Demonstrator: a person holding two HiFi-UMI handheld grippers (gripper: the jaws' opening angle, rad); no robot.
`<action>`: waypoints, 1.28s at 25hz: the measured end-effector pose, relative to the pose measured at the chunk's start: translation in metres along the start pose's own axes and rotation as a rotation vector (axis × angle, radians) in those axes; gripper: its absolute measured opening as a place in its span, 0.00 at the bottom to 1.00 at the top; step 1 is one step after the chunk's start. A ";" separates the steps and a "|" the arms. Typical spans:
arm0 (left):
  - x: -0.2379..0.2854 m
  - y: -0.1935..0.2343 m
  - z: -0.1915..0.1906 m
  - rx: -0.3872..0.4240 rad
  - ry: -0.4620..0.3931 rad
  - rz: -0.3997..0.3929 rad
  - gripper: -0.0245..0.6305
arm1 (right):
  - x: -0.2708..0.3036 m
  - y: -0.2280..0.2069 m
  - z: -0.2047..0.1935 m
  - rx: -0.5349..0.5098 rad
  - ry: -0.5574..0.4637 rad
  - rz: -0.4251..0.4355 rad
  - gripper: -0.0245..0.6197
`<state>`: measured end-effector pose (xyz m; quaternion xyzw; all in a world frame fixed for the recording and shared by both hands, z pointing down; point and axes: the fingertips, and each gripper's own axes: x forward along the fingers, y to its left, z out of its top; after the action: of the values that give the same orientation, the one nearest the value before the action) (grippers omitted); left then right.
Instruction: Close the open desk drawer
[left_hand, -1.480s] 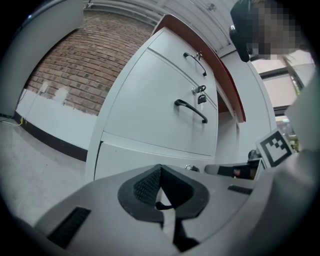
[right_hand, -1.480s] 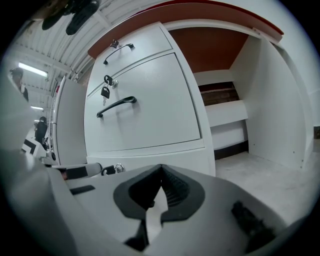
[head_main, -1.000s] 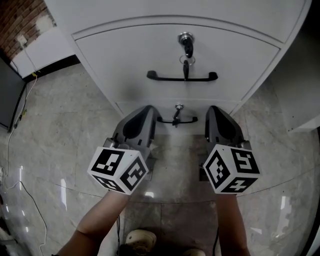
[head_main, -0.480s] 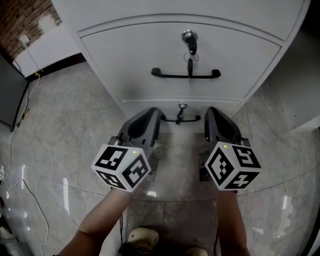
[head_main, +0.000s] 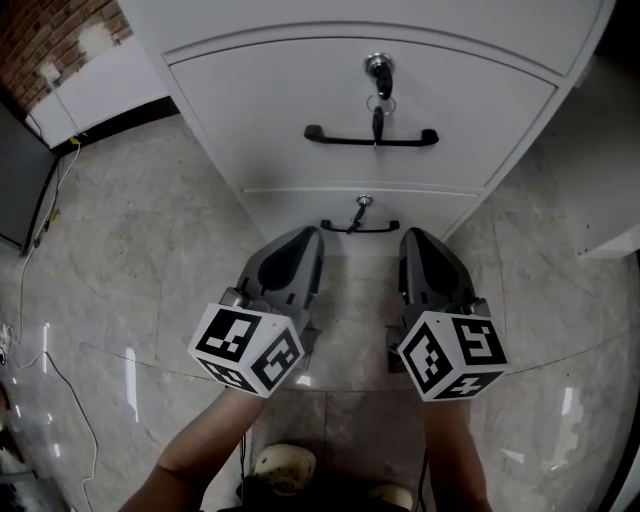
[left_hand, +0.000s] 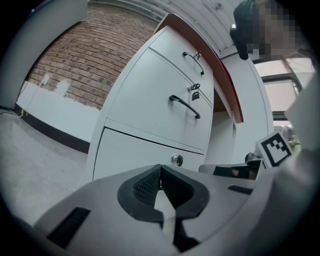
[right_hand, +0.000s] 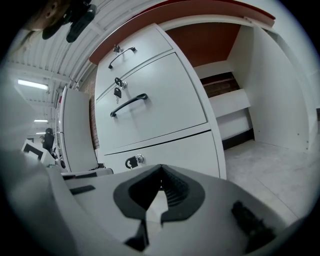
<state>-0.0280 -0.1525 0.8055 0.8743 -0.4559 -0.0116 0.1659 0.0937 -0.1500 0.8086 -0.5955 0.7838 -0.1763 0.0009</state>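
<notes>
**Bottom drawer** (head_main: 290, 208): lowest front of a white desk pedestal, directly ahead of both grippers.
- Position: sits level with the pedestal's face in all three views. Only a thin seam shows around it, and none of its inside is exposed.
- Fittings: black bar handle (head_main: 360, 227), with a round lock (head_main: 364, 201) just above it.

**Left gripper** (head_main: 308, 236): jaws pressed together with nothing between them. The tip points at the drawer front, left of the handle. Whether it touches the front cannot be told.

**Right gripper** (head_main: 412, 238): jaws likewise clenched and empty. The tip is close before the front, right of the handle, and contact is again unclear.

**Middle drawer** (head_main: 250, 100): directly above and shut, with its own black handle (head_main: 372, 138). A key (head_main: 376, 125) hangs from its lock.

**Surroundings:** glossy pale stone floor (head_main: 130, 260), and a brick wall (head_main: 50, 30) at far left.

**Status, as judged:** the closing appears done or nearly so. At most a last firm push to seat the drawer remains, and then both grippers draw clear.
</notes>
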 end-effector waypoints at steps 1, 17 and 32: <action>-0.003 -0.004 0.001 0.011 0.003 -0.004 0.05 | -0.003 0.000 0.001 0.007 -0.001 -0.005 0.05; -0.032 -0.072 0.089 0.038 0.065 -0.005 0.05 | -0.065 0.024 0.093 -0.001 -0.023 -0.066 0.05; -0.081 -0.179 0.251 0.010 0.093 -0.077 0.05 | -0.165 0.094 0.230 -0.028 0.124 -0.079 0.05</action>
<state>0.0234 -0.0630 0.5040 0.8917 -0.4136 0.0250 0.1821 0.1020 -0.0377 0.5325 -0.6139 0.7606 -0.2016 -0.0628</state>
